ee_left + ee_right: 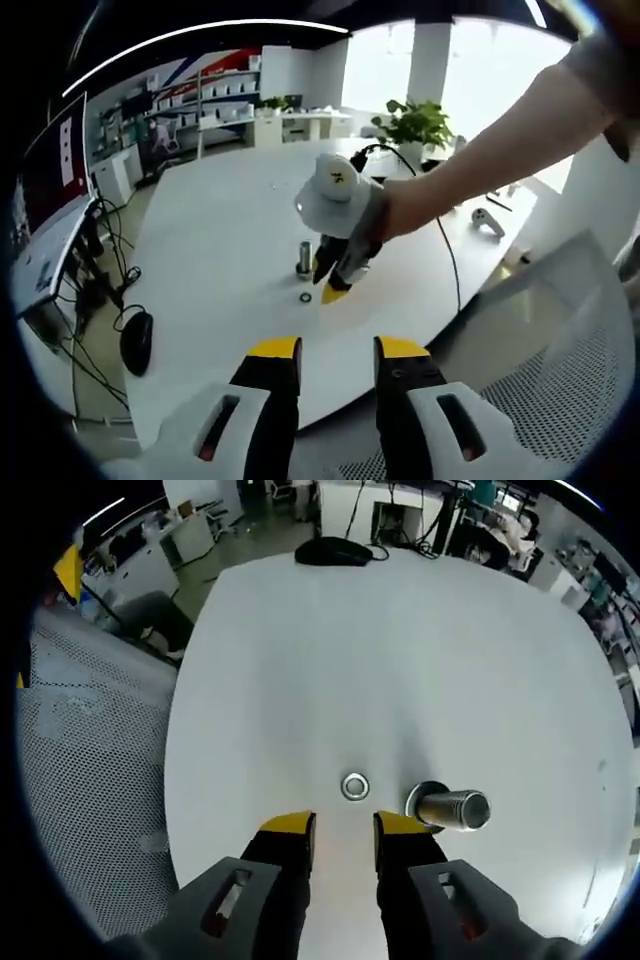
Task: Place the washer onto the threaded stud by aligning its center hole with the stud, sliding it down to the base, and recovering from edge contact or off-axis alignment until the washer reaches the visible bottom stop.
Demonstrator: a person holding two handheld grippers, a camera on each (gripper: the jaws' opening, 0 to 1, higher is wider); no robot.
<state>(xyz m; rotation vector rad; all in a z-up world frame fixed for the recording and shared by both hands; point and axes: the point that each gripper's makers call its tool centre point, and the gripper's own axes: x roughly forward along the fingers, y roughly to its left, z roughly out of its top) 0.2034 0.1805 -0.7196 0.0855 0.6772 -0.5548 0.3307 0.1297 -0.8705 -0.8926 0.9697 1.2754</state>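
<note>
Setting: white round table (420,640) in an open office, with a mesh chair back (90,780) at its edge and a black mouse (333,551) at the far side.
Washer: the washer (355,786) lies flat on the tabletop, free of any grip, its centre hole facing up. In the left gripper view it is the small ring (305,297) just in front of the stud.
Stud: the threaded stud (455,809) stands upright on its round base, just beside the washer and apart from it; nothing is on it yet.
Right gripper: the right gripper (343,832) hangs over the table with jaws apart and empty, yellow tips aimed down, the washer just ahead of the gap and a touch toward the stud side.
Left gripper: the left gripper (337,360) is well back off the table edge, jaws apart, holding nothing.
Key relation: the right gripper is much the nearer; the washer sits almost straight ahead between its jaws, the stud off to one side.
Stage: judged as pre-grasp, pickup not yet done.
</note>
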